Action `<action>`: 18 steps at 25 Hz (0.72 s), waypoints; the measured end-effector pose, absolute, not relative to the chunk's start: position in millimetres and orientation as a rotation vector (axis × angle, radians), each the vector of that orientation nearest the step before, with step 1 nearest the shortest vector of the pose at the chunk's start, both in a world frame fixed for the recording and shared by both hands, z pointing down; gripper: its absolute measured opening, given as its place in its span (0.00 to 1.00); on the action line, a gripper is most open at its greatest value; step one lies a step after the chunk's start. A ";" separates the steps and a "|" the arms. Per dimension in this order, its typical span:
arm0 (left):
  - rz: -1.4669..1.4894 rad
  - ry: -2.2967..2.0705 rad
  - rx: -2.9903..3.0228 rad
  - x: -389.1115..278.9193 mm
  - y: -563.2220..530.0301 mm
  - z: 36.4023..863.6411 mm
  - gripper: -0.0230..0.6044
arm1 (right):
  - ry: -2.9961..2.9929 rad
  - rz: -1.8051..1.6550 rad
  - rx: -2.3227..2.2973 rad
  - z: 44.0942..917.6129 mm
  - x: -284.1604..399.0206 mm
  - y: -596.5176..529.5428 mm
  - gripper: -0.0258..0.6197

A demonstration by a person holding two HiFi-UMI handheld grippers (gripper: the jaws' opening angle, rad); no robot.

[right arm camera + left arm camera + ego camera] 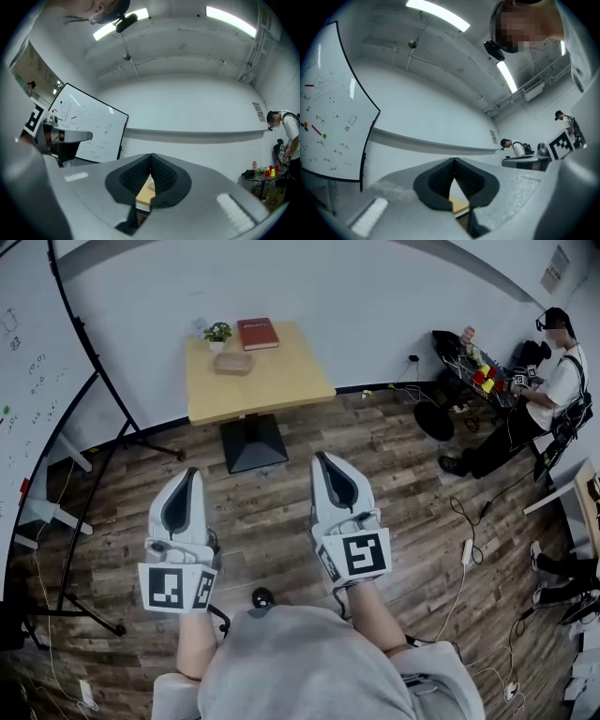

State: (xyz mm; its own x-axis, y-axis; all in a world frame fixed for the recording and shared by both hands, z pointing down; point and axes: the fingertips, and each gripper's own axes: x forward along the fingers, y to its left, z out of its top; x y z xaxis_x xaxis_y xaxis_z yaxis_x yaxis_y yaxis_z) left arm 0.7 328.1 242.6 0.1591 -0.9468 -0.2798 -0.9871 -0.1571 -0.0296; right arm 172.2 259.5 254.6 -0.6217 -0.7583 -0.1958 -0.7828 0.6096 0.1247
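Note:
In the head view my left gripper (191, 472) and my right gripper (321, 457) are held side by side over the wooden floor, both pointing at a small yellow table (281, 381). Both are shut, their tips touching, with nothing between them. In the left gripper view the left gripper (453, 160) shows its black ribbed pads meeting at the tip. The right gripper (151, 155) looks the same in the right gripper view, and a strip of the yellow table (143, 193) shows through the gap below. On the table stand a red book (257, 333), a small potted plant (217, 333) and a shallow dish (232, 363).
A whiteboard on a black stand (37, 381) fills the left side. At the right a seated person (553, 390) works at a cluttered dark table (478, 371). Cables and a power strip (466, 551) lie on the floor at the right. A white wall (375, 296) runs behind.

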 end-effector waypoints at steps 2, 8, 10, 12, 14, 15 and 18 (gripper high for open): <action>0.292 1.882 -2.234 -6.6 321.0 243.3 0.04 | 2.701 0.300 -1.315 255.5 165.8 253.4 0.04; 0.289 1.854 -2.267 -28.1 305.2 248.4 0.04 | 2.692 0.302 -1.348 258.9 144.7 241.6 0.04; 0.291 1.850 -2.274 -35.0 301.9 250.0 0.04 | 2.690 0.306 -1.356 260.0 138.7 239.8 0.04; 0.297 1.845 -2.279 -40.0 298.3 250.9 0.04 | 2.694 0.307 -1.364 261.3 134.3 237.7 0.04; 0.299 1.840 -2.283 -42.7 295.9 250.7 0.04 | 2.699 0.302 -1.373 262.4 132.0 235.5 0.04; 0.300 1.840 -2.284 -43.9 294.7 250.5 0.04 | 2.701 0.300 -1.376 262.6 130.9 233.9 0.04; 0.310 1.852 -2.283 -49.2 289.8 252.7 0.04 | 2.714 0.299 -1.370 263.3 125.0 227.7 0.04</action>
State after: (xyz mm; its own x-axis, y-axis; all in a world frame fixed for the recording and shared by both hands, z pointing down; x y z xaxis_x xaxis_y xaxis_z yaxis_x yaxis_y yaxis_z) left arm -49.2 289.8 252.7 0.2002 -0.9400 -0.2762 -0.9787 -0.2049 -0.0120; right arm 125.0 227.7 263.3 -0.5947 -0.7869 -0.1647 -0.8039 0.5793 0.1349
